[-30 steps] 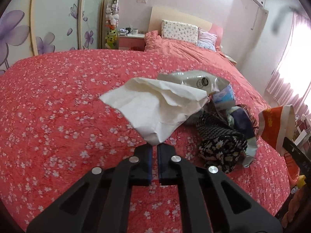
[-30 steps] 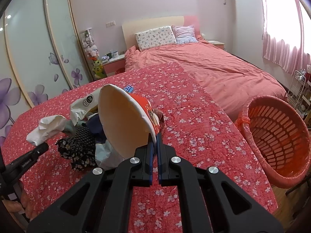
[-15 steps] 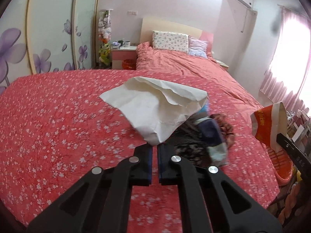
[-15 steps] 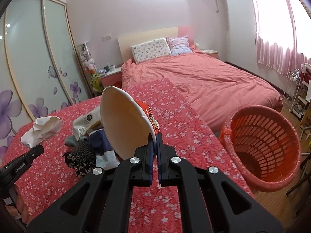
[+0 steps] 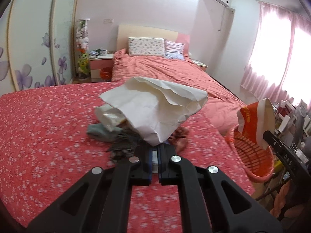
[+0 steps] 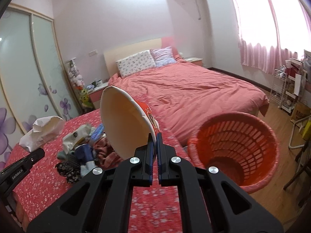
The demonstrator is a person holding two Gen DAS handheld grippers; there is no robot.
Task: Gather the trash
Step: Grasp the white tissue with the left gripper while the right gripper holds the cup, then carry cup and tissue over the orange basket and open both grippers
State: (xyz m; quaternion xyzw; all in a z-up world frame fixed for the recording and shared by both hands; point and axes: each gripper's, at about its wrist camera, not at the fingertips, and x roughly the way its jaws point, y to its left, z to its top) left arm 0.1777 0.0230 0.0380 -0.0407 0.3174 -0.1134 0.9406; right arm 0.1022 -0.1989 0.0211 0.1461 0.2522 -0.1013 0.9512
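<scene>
My left gripper (image 5: 155,149) is shut on a crumpled white paper bag (image 5: 155,108) and holds it above the red flowered surface (image 5: 48,126). My right gripper (image 6: 155,141) is shut on the rim of a red and white paper noodle bowl (image 6: 124,124), tilted on its side, held above the surface's right edge. An orange plastic basket (image 6: 233,151) stands on the floor just right of the bowl. In the left wrist view the bowl (image 5: 256,120) hangs over the basket (image 5: 250,155). The paper bag also shows in the right wrist view (image 6: 42,134).
A heap of clothes and wrappers (image 6: 83,151) lies on the flowered surface, with a white snack bag (image 6: 75,137) and a grey sock (image 5: 99,132). A bed (image 6: 194,93) with pillows lies beyond. A wire rack (image 6: 287,93) stands at the right wall.
Both grippers have risen and moved right towards the basket with their loads. The basket now sits closer below the bowl. The heap has dropped further below the paper bag.
</scene>
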